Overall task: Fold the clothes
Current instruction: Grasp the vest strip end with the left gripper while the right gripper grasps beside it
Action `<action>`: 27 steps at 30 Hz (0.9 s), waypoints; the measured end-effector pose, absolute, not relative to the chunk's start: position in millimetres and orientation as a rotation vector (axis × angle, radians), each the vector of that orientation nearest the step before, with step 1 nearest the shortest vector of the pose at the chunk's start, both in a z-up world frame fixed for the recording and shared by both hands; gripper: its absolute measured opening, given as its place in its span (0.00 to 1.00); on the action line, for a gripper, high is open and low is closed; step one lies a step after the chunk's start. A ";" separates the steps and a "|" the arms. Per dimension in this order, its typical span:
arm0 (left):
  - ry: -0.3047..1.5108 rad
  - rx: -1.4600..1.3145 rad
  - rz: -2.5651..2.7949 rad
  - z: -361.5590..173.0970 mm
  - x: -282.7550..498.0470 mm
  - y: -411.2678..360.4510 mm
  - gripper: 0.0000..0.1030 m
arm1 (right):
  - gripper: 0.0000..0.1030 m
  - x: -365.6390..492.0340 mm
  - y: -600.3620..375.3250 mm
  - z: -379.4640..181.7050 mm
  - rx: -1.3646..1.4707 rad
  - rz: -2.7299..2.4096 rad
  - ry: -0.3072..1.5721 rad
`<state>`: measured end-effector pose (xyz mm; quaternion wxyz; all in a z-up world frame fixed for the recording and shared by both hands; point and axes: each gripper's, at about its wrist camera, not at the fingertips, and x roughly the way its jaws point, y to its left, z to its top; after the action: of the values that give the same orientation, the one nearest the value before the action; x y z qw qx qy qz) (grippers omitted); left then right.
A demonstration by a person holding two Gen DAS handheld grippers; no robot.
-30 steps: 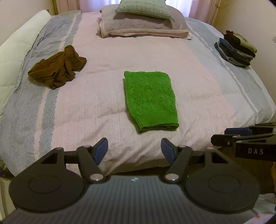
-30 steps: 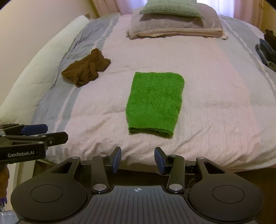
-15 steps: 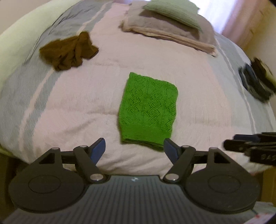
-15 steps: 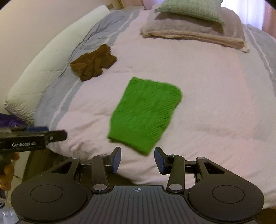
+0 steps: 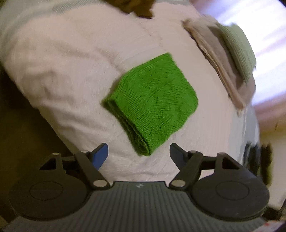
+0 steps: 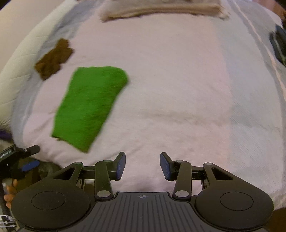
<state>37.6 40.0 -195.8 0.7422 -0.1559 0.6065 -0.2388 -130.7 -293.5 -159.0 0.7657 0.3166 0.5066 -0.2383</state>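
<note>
My left gripper (image 5: 138, 152) had just spread its fingers wide, empty, the near folded corner of the green knit (image 5: 152, 103) just beyond them. My right gripper (image 6: 142, 165) stood narrower and empty over the pink bed cover (image 6: 178, 89), the knit off to its left.

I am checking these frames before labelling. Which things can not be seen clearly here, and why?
- Brown garment: cut by the top edge, left wrist view.
- Dark clothes pile: cut by the right edge, right wrist view; blurred in the other.
- Green knit: pattern lost to motion blur.
- Left gripper: partly cut by the left edge, right wrist view.
</note>
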 end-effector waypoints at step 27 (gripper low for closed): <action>1.069 -0.229 -0.639 -221.4 152.7 54.6 0.20 | 0.39 -70.8 -347.7 -252.8 0.729 -0.443 1.124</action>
<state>152.7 54.6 -221.4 0.8063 -0.1070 0.4993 -0.2985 -70.8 -347.7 -252.8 0.7613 0.3349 0.5165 -0.2037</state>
